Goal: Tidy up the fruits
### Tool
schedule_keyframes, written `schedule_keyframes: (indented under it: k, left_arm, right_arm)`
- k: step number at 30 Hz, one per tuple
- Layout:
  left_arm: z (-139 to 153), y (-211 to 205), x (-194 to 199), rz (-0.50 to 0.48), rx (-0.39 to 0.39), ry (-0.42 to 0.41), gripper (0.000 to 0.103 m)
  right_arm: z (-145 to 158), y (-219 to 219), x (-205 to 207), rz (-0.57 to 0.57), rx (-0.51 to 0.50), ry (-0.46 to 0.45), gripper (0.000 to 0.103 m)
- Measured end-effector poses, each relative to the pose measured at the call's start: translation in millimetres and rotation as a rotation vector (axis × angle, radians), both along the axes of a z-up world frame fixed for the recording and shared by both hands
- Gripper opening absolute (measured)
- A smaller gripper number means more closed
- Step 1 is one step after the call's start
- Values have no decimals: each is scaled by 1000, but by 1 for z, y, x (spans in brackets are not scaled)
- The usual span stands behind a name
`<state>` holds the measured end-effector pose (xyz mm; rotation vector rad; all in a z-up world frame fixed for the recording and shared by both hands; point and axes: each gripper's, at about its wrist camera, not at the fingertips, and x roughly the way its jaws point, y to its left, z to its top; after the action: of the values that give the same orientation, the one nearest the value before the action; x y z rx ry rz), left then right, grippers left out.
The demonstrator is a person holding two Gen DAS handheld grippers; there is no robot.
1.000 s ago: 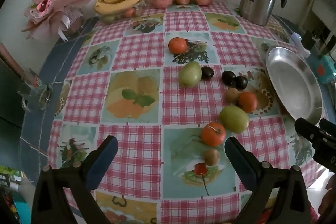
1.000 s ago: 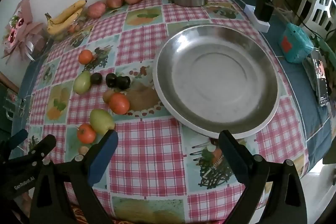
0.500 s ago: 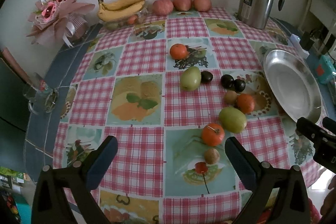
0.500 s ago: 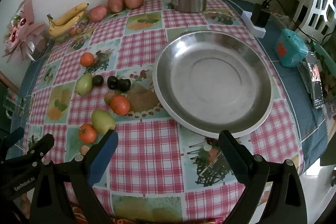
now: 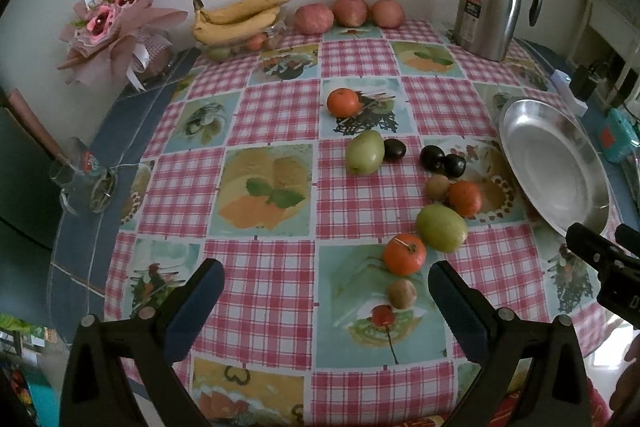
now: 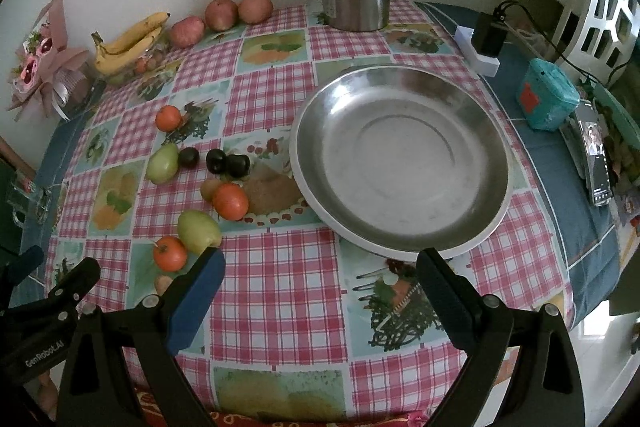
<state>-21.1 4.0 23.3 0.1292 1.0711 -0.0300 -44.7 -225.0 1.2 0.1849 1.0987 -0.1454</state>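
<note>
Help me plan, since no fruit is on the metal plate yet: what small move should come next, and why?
Probably lower the open left tongs onto the nearest orange fruit. The metal plate holds nothing, both tongs are open and carry nothing, and that fruit lies loose just ahead of the left fingers.

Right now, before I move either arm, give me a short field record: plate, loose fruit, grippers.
plate: steel plate, holds nothing
loose fruit: three orange fruits, nearest; two green fruits, nearest; three dark plums, e.g.; two small brown fruits, e.g.
back edge: bananas, three apples, e.g.
left gripper: jaws open, holding nothing
right gripper: jaws open, holding nothing
</note>
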Motion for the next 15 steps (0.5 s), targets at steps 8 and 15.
schedule_keyframes:
  k: [8,15]
  left_arm:
    - [-2,2,0,4,-4,9,103]
    - [-3,2,1,5,-9,14,103]
  right_arm:
    - [0,1,1,3,-2,4,97]
    - [-2,3,1,3,-3,10,97]
